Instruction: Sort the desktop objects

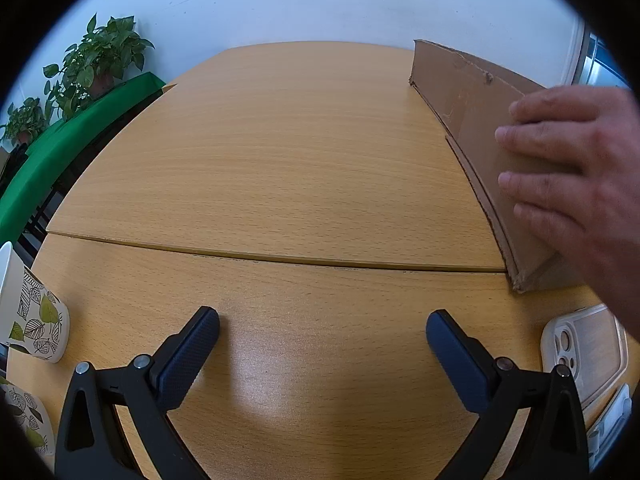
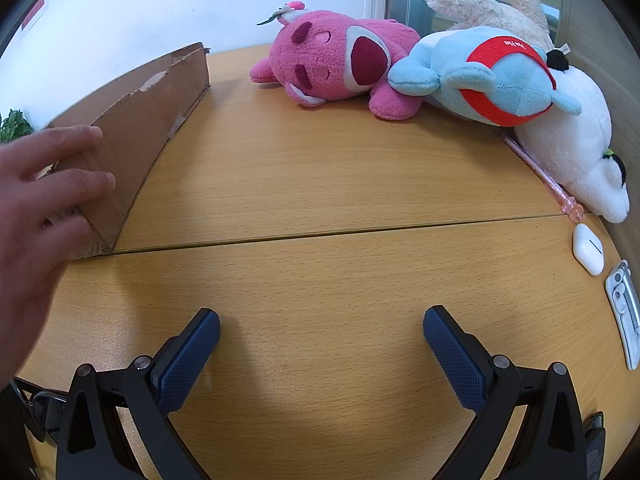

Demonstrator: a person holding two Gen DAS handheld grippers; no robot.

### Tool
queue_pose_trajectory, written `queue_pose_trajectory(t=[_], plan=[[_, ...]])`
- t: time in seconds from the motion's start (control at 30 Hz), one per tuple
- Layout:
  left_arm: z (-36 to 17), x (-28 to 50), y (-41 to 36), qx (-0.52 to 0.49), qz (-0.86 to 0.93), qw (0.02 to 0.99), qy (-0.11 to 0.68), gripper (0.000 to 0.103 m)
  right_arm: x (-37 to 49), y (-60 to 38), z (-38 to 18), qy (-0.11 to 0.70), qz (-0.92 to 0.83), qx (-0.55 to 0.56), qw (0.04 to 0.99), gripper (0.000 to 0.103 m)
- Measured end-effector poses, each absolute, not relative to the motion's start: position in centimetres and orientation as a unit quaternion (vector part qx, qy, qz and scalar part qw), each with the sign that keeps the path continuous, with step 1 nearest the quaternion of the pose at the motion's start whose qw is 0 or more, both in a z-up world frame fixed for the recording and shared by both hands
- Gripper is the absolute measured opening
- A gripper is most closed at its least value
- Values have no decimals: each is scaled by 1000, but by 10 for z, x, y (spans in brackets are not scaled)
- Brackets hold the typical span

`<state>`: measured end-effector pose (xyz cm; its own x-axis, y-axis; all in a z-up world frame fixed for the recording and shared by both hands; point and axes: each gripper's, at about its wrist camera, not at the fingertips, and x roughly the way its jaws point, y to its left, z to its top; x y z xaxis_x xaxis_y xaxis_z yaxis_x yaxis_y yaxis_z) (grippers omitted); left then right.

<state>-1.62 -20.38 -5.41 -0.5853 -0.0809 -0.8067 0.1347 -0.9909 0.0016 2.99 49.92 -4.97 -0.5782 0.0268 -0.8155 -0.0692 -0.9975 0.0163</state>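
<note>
My left gripper (image 1: 322, 330) stands open over bare wooden table, nothing between its fingers. My right gripper (image 2: 321, 328) is open too, also empty. A shallow cardboard box (image 1: 472, 120) sits on the table between the two views; a person's bare hand (image 1: 572, 168) rests on its near end. The same cardboard box (image 2: 148, 120) and hand (image 2: 36, 200) show at the left of the right wrist view. At the back right lie a pink plush (image 2: 336, 64), a blue plush with a red band (image 2: 492, 80) and a white plush (image 2: 576, 144).
Leaf-patterned paper cups (image 1: 36, 320) stand at the left, a phone in a white case (image 1: 580, 356) at the right. A pink pen (image 2: 540, 172), white earbud case (image 2: 588, 254) and white clip-like object (image 2: 624, 312) lie at the right edge. Potted plants (image 1: 96, 56) stand beyond the table.
</note>
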Motion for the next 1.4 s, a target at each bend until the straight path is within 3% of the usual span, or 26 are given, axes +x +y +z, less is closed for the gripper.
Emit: queue_pose_trajectory(t=[1.2,1.4], plan=[[-54,-16,-203,451,-890,61,30,103,36,497,-48,30,874,-483,38,103],[-47,-9,-198,487,-871,60,28,100,85,471,-3,-20,905,-423,32,103]])
